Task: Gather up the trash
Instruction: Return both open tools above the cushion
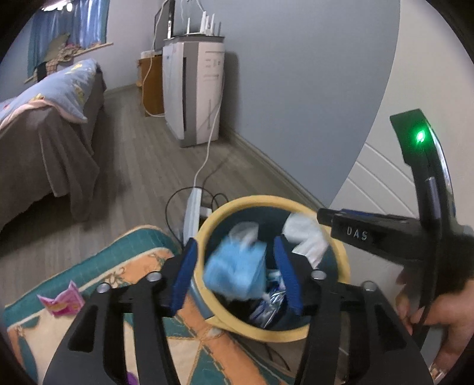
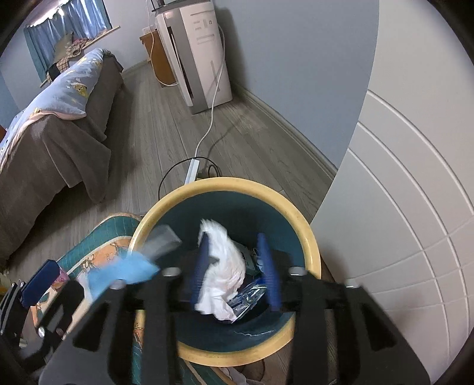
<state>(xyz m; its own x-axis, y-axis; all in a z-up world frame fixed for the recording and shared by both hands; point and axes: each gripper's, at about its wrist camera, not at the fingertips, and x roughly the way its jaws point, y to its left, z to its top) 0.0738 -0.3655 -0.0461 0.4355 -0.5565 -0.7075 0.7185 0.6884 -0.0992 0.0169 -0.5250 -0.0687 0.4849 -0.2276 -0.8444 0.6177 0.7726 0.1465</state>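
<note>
Both tongs (image 1: pixel 234 266) (image 2: pixel 235 272) gape over the bin (image 2: pixel 311 245), blue mask (image 1: pixel 234 272) and white tissue (image 2: pixel 225 266) loose.

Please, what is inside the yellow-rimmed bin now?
Inside the bin lie silvery-blue wrappers. A white tissue and a blue mask appear blurred over its mouth, between open jaws. They cover most of the bottom.

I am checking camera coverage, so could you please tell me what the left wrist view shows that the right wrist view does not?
Only the left wrist view shows the pink wrapper on the rug, the person's hand and the routers atop the white appliance. Only the right wrist view shows the bin's bare inner wall nearest the camera. Both show the yellow-rimmed bin, blue trash, white tissue and bed.
</note>
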